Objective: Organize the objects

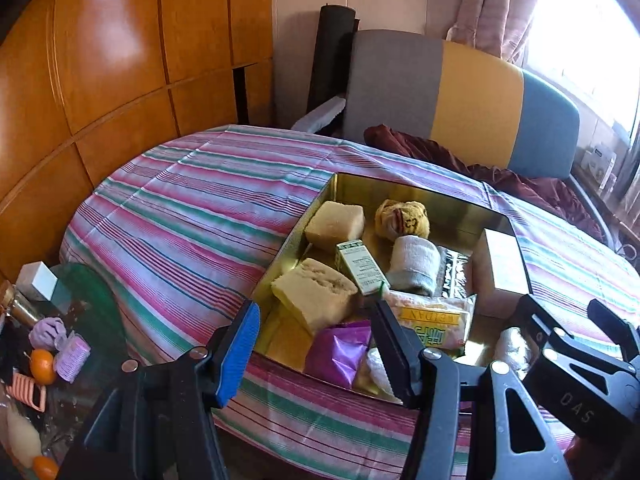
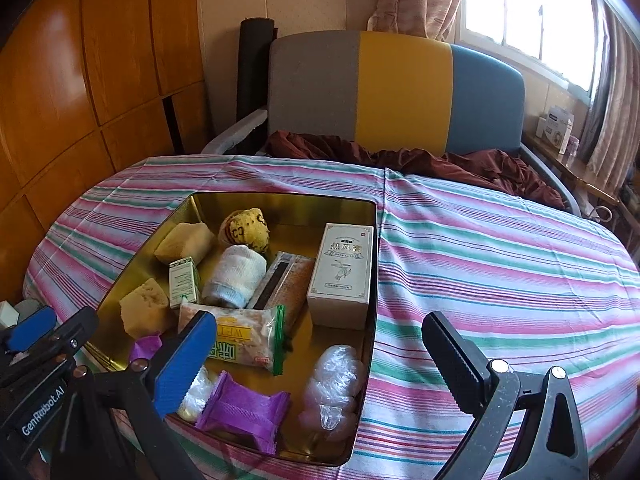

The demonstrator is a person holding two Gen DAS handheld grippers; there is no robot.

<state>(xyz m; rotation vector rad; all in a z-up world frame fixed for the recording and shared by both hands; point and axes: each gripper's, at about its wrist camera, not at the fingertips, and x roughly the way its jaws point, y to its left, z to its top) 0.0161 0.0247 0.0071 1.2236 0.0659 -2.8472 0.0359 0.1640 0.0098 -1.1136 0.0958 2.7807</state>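
A: What's left, starting at the far left?

B: On the side table (image 1: pixel 100 280), a purple pouch (image 1: pixel 72 354) and an orange (image 1: pixel 42 366) lie unsorted.

A: And the gold tin (image 2: pixel 362 208)?

B: Mostly filled: sponges, rolled cloth, white box (image 2: pixel 344 272), snack packets.

A: The grippers?

B: Left gripper (image 1: pixel 316 344) and right gripper (image 2: pixel 320 364) both stand apart, empty, over the tin's near edge.

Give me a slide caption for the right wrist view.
Open right gripper hovers over a gold tin of packed items on a striped tablecloth.
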